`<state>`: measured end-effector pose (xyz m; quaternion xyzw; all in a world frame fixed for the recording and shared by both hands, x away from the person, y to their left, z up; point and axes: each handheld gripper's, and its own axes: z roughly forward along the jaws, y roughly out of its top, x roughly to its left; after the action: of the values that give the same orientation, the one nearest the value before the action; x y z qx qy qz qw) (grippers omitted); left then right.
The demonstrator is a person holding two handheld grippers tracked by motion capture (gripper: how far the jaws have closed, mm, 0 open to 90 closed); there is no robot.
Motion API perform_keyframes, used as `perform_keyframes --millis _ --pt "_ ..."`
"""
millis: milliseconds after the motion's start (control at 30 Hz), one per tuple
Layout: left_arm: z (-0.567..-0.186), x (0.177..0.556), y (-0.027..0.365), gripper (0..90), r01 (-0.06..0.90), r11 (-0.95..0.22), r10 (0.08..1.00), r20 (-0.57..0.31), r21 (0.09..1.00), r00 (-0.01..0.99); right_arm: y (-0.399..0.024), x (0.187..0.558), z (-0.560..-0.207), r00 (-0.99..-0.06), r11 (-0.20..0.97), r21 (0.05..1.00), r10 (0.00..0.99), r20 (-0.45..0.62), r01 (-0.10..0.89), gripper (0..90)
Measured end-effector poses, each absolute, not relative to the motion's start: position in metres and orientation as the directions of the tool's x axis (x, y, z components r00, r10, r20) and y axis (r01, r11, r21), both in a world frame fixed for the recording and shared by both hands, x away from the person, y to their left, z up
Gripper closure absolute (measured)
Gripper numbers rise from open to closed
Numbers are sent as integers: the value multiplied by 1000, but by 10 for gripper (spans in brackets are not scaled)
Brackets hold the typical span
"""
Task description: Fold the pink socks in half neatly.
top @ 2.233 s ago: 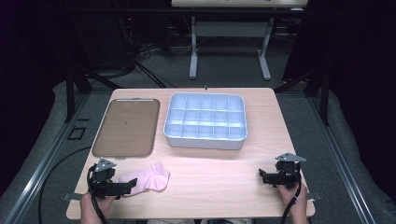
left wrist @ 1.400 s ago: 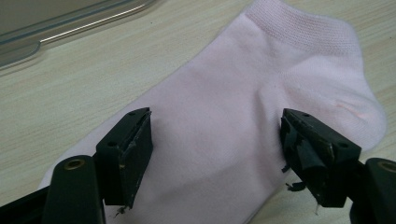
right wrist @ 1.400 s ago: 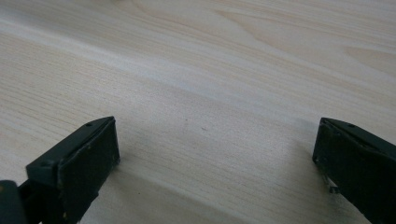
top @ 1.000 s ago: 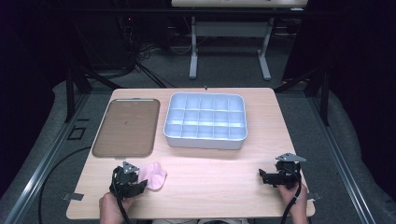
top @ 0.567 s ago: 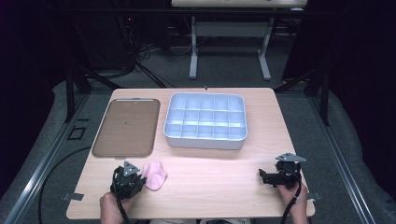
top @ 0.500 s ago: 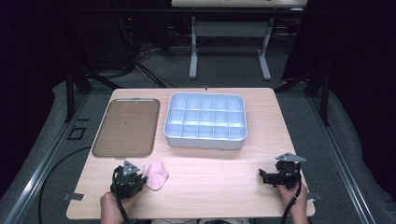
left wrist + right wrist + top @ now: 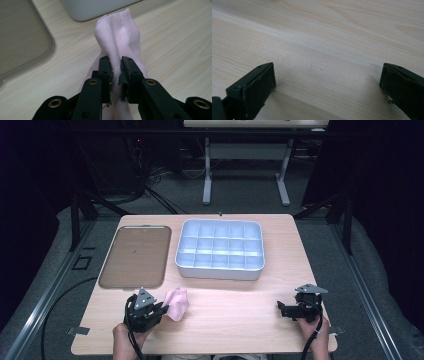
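Near the front corner of the flat brown rectangular tray (image 7: 134,256) on the light wooden table (image 7: 240,325), the left gripper (image 7: 116,68) is clamped on a soft pale pink cloth (image 7: 118,40), having just closed on it, while the right gripper (image 7: 327,80), well apart from the tray, rests with jaws wide apart.

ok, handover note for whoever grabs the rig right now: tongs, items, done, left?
Left tongs: have just been closing and are shut on the pink cloth, pinched at a fold, near the table's front-left edge.
Right tongs: open, nothing between them, low over the bare table at front right.
Compartment tray is behind the cloth, flat brown tray to its left; both hold nothing.
Done: cloth gripped.
Left: probably carrying it to a tray.
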<state>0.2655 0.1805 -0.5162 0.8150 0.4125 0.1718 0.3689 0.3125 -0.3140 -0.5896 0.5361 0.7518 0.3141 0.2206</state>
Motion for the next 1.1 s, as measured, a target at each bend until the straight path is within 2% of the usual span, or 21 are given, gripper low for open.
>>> perform_keyframes --millis 333,1100 --pt "-504 267 152 775 497 -400 754 -32 770 656 -314 312 -590 -328 228 709 945 5 668 0" --pt "-517 278 88 770 484 -416 665 -107 770 740 -314 312 -590 -328 228 709 945 5 667 0"
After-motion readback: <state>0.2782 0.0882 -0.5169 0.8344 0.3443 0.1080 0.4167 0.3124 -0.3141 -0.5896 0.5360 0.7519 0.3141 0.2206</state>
